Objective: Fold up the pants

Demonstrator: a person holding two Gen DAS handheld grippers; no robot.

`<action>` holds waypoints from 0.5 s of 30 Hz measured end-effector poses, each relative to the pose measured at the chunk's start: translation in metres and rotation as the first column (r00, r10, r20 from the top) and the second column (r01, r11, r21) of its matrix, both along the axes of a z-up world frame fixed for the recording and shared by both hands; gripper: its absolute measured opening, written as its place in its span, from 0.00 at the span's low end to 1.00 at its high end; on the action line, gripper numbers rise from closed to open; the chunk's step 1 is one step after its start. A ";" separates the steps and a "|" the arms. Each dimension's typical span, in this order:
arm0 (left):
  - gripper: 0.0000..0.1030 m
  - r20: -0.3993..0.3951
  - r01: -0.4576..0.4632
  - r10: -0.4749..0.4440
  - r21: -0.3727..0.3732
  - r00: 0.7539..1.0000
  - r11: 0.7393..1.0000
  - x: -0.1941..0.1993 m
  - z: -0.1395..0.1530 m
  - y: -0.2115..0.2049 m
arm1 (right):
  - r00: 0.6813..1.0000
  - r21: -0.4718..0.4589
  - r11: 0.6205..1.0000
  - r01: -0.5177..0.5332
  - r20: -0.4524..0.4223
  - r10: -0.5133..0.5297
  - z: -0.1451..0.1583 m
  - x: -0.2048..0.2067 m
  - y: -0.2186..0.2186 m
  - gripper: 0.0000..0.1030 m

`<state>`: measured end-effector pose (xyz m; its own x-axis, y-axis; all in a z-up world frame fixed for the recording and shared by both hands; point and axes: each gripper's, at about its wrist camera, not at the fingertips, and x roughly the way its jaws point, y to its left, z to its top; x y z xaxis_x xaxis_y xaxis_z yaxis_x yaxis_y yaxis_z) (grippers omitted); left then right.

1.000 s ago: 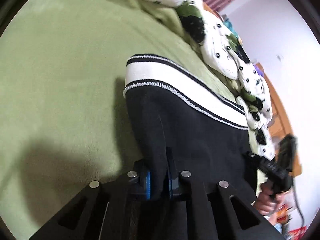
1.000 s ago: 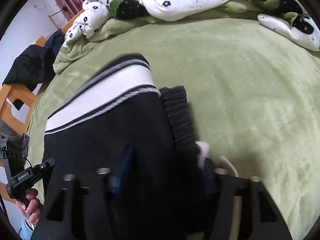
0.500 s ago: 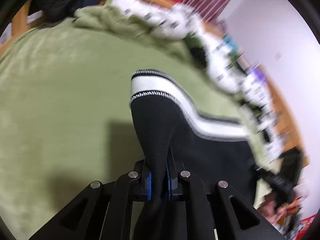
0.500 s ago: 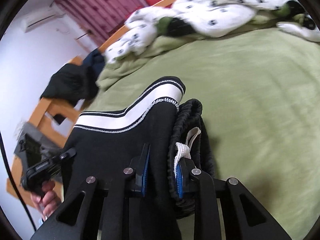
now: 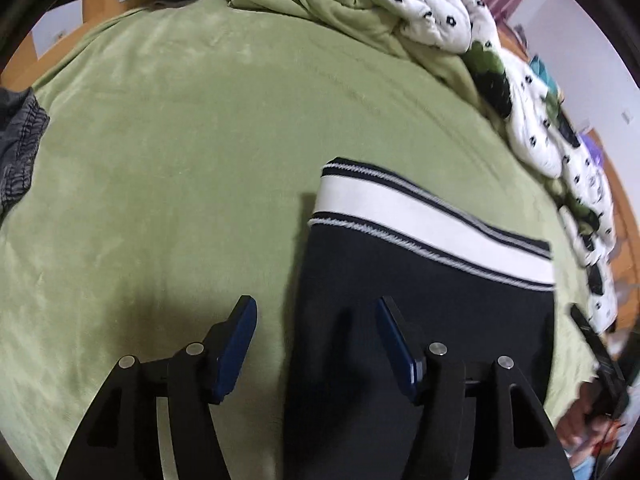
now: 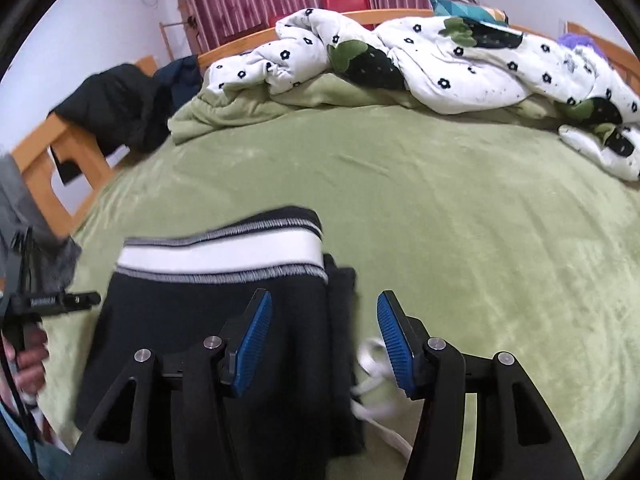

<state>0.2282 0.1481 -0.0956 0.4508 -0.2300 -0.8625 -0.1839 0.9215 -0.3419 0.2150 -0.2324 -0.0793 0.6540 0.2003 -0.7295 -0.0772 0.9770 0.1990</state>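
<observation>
pants [image 5: 424, 320]: black, white-striped cuff, lying folded flat on the green blanket [image 5: 180, 180]
drawstring [image 6: 374, 360]: white, trailing out beside the pants

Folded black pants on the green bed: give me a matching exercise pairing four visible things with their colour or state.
Things:
1. folded black pants
2. left tongs
3. white drawstring cord
4. flower-print quilt

States:
A. bunched along the far edge of the bed
B. open, holding nothing
C. lying flat, white stripe on top
D. trailing out beside the pants

Pairs: 1-C, 2-B, 3-D, 4-A
</observation>
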 end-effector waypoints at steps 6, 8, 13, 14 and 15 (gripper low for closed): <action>0.58 0.032 -0.003 -0.001 0.122 0.999 0.993 -0.009 0.005 -0.013 | 0.999 -0.077 0.996 -0.033 -0.026 0.031 -0.024 0.023 0.017 0.12; 0.58 0.067 -0.013 0.002 0.162 0.998 0.987 -0.012 0.013 -0.016 | 0.999 0.027 0.999 -0.036 -0.003 0.036 -0.007 0.017 0.003 0.05; 0.58 0.136 0.000 -0.015 0.110 0.991 0.994 -0.016 0.030 -0.020 | 0.999 -0.018 1.000 -0.010 -0.033 0.009 -0.016 0.013 -0.006 0.03; 0.58 0.140 0.010 -0.025 0.107 0.990 0.994 -0.016 0.030 -0.021 | 0.998 -0.057 0.998 -0.014 -0.060 0.010 -0.027 0.014 -0.001 0.03; 0.58 0.137 0.020 -0.037 0.122 0.990 0.992 -0.015 0.028 -0.025 | 0.997 -0.093 0.995 -0.026 -0.082 0.018 -0.035 0.016 0.003 0.03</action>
